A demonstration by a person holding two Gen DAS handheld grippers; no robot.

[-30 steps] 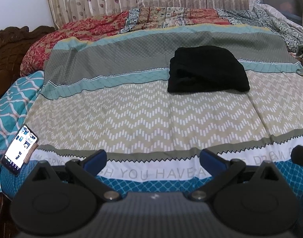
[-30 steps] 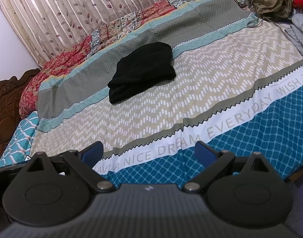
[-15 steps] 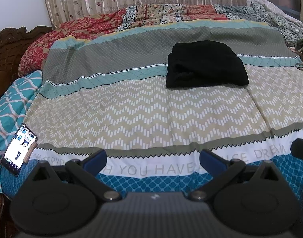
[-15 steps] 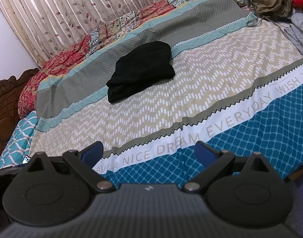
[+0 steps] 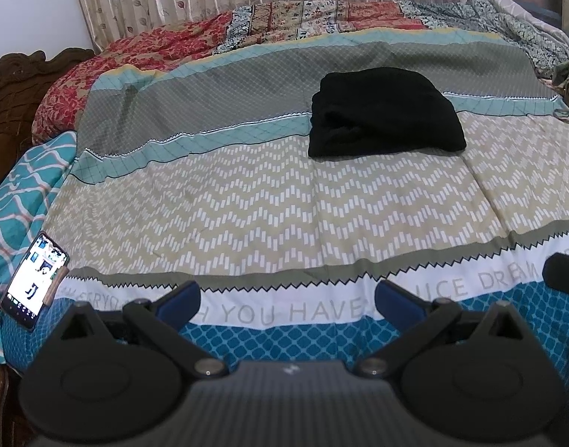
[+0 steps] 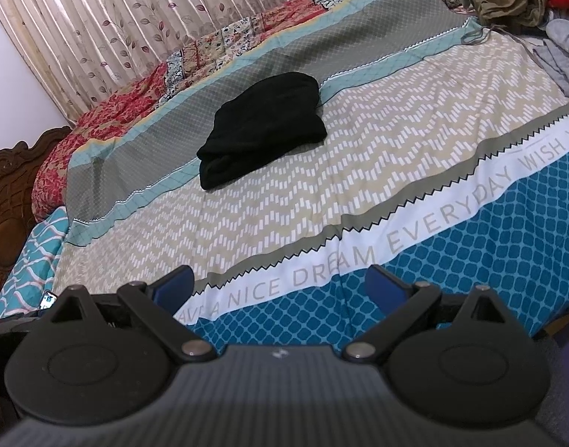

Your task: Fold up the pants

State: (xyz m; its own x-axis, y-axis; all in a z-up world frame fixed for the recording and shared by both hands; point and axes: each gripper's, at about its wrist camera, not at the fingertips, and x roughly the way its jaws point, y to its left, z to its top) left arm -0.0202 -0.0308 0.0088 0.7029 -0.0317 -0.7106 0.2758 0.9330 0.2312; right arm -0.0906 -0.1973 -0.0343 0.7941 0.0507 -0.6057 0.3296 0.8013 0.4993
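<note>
Both wrist views have crept slightly nearer the bed while the folded black fabric pants (image 5: 385, 111) kept their place, a compact bundle toward the far side of the striped patterned bedspread (image 5: 247, 216). Folding looks finished; nothing seems left. The left gripper (image 5: 286, 298) and right gripper (image 6: 278, 285) hover over the near edge, jaws spread wide, empty.

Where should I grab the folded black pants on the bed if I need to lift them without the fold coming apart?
Probably at the left end of the black pants, where the stacked layers show as rolled edges. Come in low from the left with the open left gripper so its fingers close across all layers at once. The right end is a smooth rounded fold with little to pinch.
</note>
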